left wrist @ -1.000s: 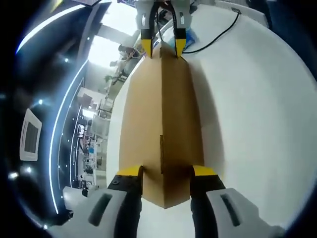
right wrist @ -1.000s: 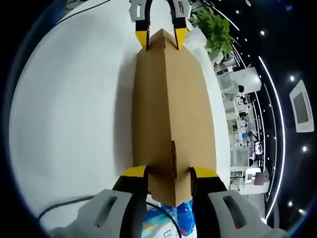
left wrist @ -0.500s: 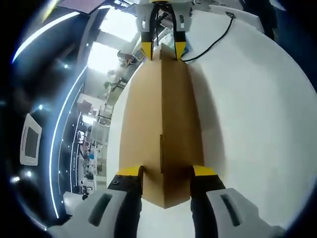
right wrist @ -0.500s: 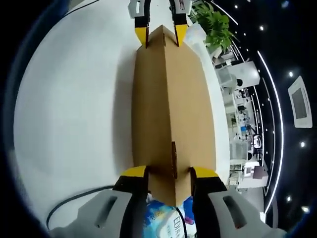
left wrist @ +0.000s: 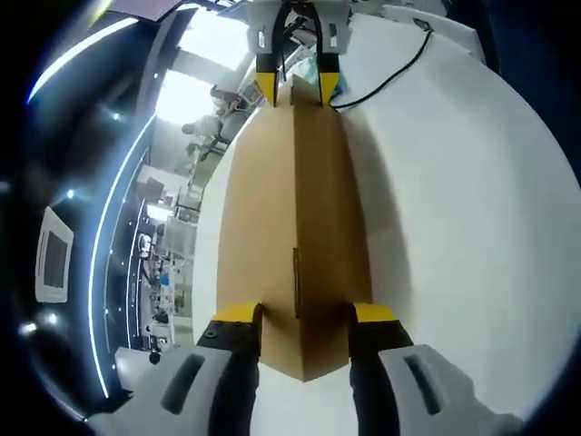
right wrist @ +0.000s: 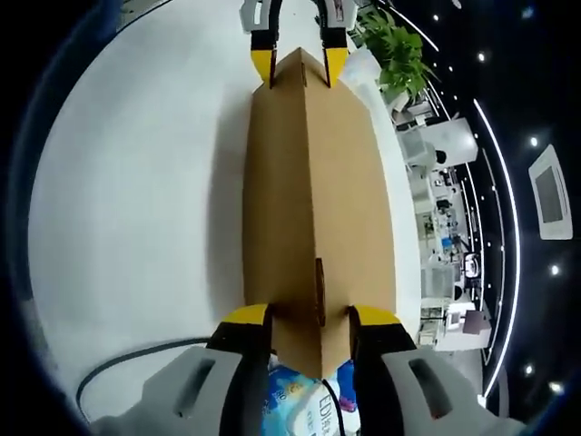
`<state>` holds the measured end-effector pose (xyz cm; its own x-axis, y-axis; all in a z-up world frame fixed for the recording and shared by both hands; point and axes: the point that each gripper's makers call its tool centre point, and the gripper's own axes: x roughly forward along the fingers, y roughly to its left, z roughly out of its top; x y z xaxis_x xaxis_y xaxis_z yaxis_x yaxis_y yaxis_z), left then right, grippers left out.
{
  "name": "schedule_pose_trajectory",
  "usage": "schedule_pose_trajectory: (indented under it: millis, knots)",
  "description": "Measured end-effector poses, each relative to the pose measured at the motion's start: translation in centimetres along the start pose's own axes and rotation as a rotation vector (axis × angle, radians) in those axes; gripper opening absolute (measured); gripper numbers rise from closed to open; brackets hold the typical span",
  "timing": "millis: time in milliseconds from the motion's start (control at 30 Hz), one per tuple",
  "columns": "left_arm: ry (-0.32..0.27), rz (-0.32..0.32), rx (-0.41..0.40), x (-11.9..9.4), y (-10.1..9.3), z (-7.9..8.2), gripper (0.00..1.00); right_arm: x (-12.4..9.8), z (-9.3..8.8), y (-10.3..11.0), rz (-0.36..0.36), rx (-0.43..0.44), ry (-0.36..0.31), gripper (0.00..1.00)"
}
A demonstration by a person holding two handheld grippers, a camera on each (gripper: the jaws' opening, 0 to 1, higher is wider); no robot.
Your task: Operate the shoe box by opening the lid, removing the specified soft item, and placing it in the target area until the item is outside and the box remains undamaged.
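My left gripper (left wrist: pixel 297 315) pinches one end of the closed cardboard shoe box (left wrist: pixel 295 209); my right gripper (right wrist: pixel 310 314) pinches the opposite end. Between them the box spans above the white desk (right wrist: pixel 127 200). A black cable (left wrist: pixel 386 68) lies on the desk.

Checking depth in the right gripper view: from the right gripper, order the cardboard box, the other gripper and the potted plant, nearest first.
1. Cardboard box, clamped between the right gripper jaws.
2. Left gripper, at the box's far end.
3. Potted plant, beyond, upper right.
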<state>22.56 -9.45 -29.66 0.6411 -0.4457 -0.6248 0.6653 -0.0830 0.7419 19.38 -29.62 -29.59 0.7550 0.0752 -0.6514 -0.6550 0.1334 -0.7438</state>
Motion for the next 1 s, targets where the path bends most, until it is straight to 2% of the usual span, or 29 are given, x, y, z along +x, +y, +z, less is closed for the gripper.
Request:
schedule_pose_trajectory:
  millis: [133,167,267,333,467,567,633,667,733,767,800,833,900,967,1000]
  knots:
    - [0.005,-0.007,-0.012,-0.1,0.1,0.1,0.38,-0.1,0.0,0.0,0.009,0.011,-0.010,0.33]
    - [-0.006,-0.009,-0.056,-0.1,0.0,0.2,0.38,-0.1,0.1,0.0,0.011,0.014,-0.012,0.33]
    - [-0.002,-0.021,-0.074,-0.2,0.3,0.4,0.38,0.0,0.0,0.0,0.016,0.013,-0.019,0.33]
    - [-0.002,-0.052,-0.101,-0.3,0.2,0.5,0.39,-0.1,0.0,0.0,0.019,0.015,-0.025,0.33]
    - [-0.067,-0.134,-0.267,-1.1,0.1,1.3,0.39,0.0,0.0,-0.1,0.026,0.008,-0.030,0.33]
    - [-0.077,-0.132,-0.315,-2.5,0.9,1.4,0.52,0.1,0.0,-0.2,0.035,0.007,-0.036,0.33]
    - [-0.112,-0.157,-0.429,-3.6,1.1,2.0,0.62,0.0,0.0,-0.2,0.037,0.004,-0.038,0.33]
    - [-0.143,-0.164,-0.521,-4.3,1.6,2.4,0.68,0.0,0.0,-0.2,0.038,0.004,-0.039,0.33]
    - [-0.212,-0.185,-0.637,-5.8,2.5,3.6,0.83,0.0,0.0,-0.2,0.042,0.005,-0.039,0.33]
    - [-0.230,-0.183,-0.696,-6.5,3.0,3.9,0.87,0.0,0.0,-0.3,0.044,0.006,-0.039,0.33]
    - [-0.240,-0.175,-0.715,-6.7,3.3,4.0,0.89,0.0,0.0,-0.3,0.045,0.005,-0.039,0.33]
    - [-0.301,-0.167,-0.809,-8.2,4.5,5.1,0.92,0.0,0.0,-0.3,0.046,0.005,-0.038,0.33]
    - [-0.309,-0.188,-0.886,-9.6,4.9,6.1,0.99,0.1,0.0,-0.3,0.045,0.006,-0.037,0.33]
    - [-0.327,-0.228,-0.969,-11.0,5.0,7.2,0.99,0.1,0.1,-0.2,0.044,0.012,-0.035,0.34]
    - [-0.334,-0.224,-1.047,-11.9,5.4,7.7,0.99,0.1,0.1,-0.2,0.045,0.013,-0.035,0.36]
